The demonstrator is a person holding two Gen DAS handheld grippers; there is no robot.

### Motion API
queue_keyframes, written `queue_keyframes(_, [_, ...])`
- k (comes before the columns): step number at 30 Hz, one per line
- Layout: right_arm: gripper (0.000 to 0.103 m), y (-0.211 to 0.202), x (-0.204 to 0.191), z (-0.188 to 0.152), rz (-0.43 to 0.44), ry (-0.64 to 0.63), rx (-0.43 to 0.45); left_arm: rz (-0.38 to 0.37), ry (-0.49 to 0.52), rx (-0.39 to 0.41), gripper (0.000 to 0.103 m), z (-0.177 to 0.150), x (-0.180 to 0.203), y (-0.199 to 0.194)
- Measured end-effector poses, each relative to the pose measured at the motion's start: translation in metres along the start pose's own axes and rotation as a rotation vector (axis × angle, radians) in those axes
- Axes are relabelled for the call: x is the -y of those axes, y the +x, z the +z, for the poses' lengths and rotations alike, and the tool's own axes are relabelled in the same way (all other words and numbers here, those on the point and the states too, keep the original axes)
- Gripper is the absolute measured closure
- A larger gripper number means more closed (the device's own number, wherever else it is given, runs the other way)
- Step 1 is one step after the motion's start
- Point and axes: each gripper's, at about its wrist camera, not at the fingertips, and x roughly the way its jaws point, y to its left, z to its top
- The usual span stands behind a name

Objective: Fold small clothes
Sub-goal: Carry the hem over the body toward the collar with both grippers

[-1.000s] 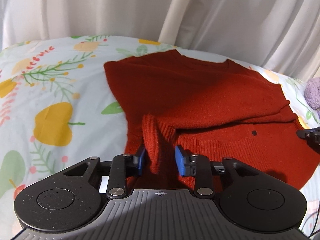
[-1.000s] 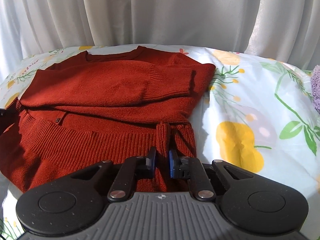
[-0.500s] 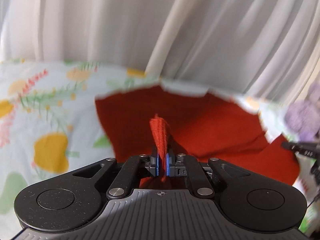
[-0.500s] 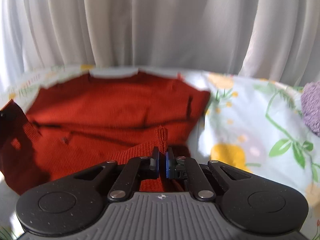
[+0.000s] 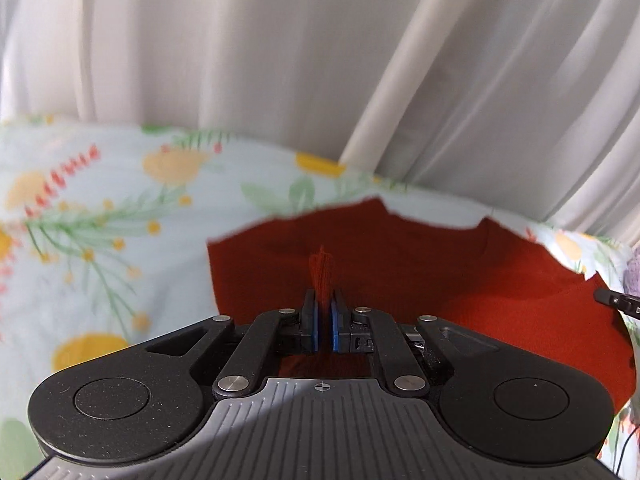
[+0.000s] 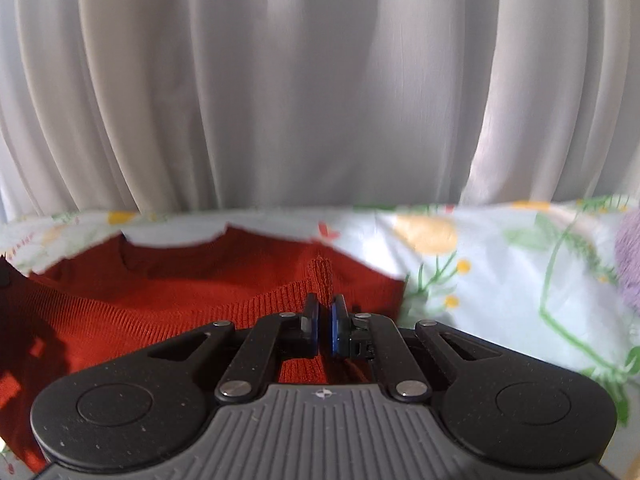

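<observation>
Two claws lift the near hem of a rust-red sweater [image 5: 420,280] off a floral bedsheet [image 5: 100,220]: the left claw [image 5: 324,312] and right claw [image 6: 325,312] each clenched on a pinch of ribbed knit, white curtains [image 6: 320,80] behind.

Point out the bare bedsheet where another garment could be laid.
Bare floral bedsheet lies left of the red sweater, up to the white curtain. More shows on its right, before the purple item. The middle is crowded by the sweater.
</observation>
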Motion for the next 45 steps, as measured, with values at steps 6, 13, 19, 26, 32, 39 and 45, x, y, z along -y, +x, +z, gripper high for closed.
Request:
queue_keyframes(6, [0.077,0.013,0.010,-0.007,0.079,0.009,-0.082,-0.073,0.019,-0.025,0.044,-0.021,-0.006,0.005])
queue_keyframes(13, [0.076,0.016,0.002,-0.016,0.053,-0.053,-0.093,-0.097,0.055,-0.046,0.046,-0.025,-0.001,0.008])
queue_keyframes(19, [0.098,0.006,-0.010,-0.018,-0.011,-0.116,-0.044,-0.062,0.067,-0.051,0.093,-0.022,0.002,0.008])
queue_keyframes(26, [0.098,-0.038,-0.027,0.023,-0.076,-0.163,0.189,-0.017,0.066,0.165,0.095,0.041,0.007,-0.047])
queue_keyframes(32, [0.098,-0.007,-0.035,0.068,-0.160,-0.126,0.260,0.112,0.103,0.227,0.095,0.088,0.021,-0.018])
queue_keyframes(39, [0.098,0.064,-0.036,0.072,-0.229,-0.077,0.174,0.284,0.099,0.163,0.094,0.084,0.028,0.050])
queue_keyframes(45, [0.094,0.079,-0.028,0.063,-0.255,-0.019,0.160,0.273,0.044,0.108,0.043,0.066,0.025,0.058])
